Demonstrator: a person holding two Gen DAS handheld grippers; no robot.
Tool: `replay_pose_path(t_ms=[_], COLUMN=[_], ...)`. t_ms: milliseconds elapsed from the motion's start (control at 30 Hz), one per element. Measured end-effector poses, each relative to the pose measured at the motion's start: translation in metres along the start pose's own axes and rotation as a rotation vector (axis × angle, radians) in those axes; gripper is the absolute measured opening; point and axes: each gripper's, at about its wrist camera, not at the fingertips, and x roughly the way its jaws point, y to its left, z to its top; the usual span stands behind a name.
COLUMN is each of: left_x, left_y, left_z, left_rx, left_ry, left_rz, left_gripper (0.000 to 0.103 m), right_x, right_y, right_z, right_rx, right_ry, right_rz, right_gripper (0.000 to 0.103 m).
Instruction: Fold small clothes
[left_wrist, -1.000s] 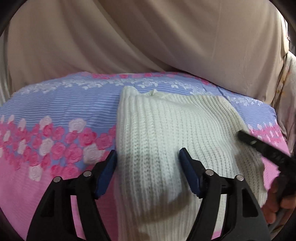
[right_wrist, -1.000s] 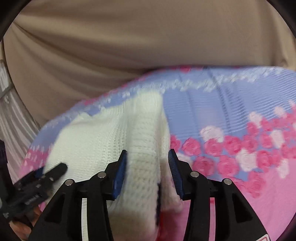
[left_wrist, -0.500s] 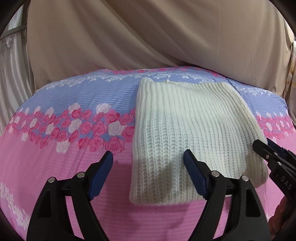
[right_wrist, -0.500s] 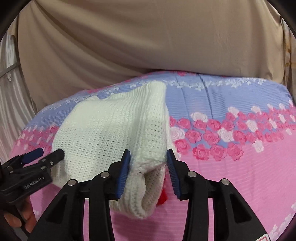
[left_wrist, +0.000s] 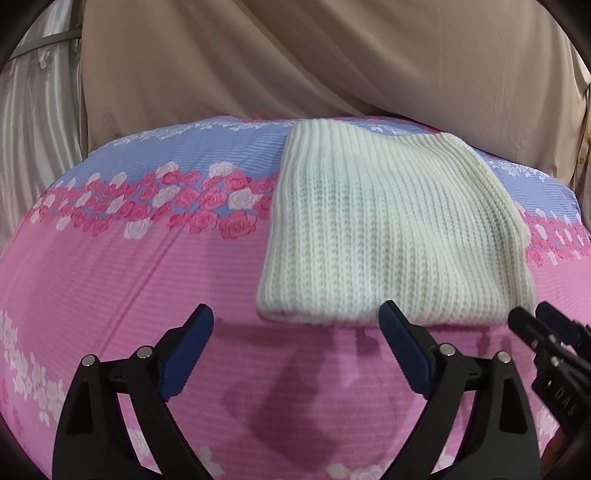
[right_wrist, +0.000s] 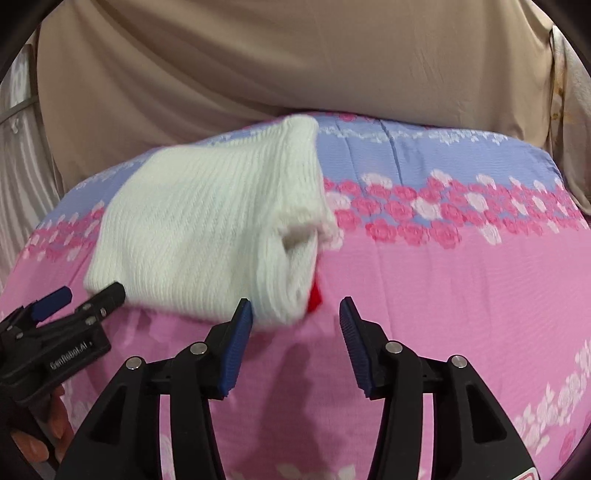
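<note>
A folded white knit sweater (left_wrist: 388, 236) lies on the pink and blue floral bedsheet (left_wrist: 129, 266). It also shows in the right wrist view (right_wrist: 207, 229), with a bit of red (right_wrist: 314, 295) peeking from its near right corner. My left gripper (left_wrist: 295, 332) is open and empty, just short of the sweater's near edge. My right gripper (right_wrist: 295, 317) is open and empty, close to the sweater's near right corner. Each gripper shows at the edge of the other's view: the right one (left_wrist: 543, 332) and the left one (right_wrist: 77, 299).
A beige cloth (left_wrist: 332, 59) hangs behind the bed. A pale curtain (left_wrist: 33, 110) is at the far left. The sheet stretches left of the sweater (left_wrist: 110, 277) and right of it (right_wrist: 461, 288).
Both grippers have pulled back from the sweater toward the near edge of the bed. The right gripper has let go of the sweater's edge, and the sweater now lies flat, folded.
</note>
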Motion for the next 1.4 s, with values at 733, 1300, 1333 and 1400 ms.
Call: replay_pose_path(t_ms=[733,1300,1333,1400], left_x=[-0.013,-0.015,-0.015,-0.015], left_y=[-0.020,-0.022,-0.022,-0.022], left_z=[-0.043,-0.042,-0.042,-0.043], left_rx=[0.035,0.053,0.053,0.054], left_ry=[0.039,0.028,0.028,0.027], left_rz=[0.059,0.077,0.077,0.080], left_gripper=[0.092,0.090,0.090,0.090], right_x=[-0.013,-0.014,-0.014,-0.014], right_y=[0.020,0.021,0.021,0.021], right_z=[-0.044,-0.045,-0.045,-0.044], right_rx=[-0.072,-0.072,-0.071,-0.072], right_ry=[0.014,0.015,0.014,0.015], right_rz=[-0.102,-0.116,-0.116,-0.115], right_gripper=[0.070,0.070,0.070,0.070])
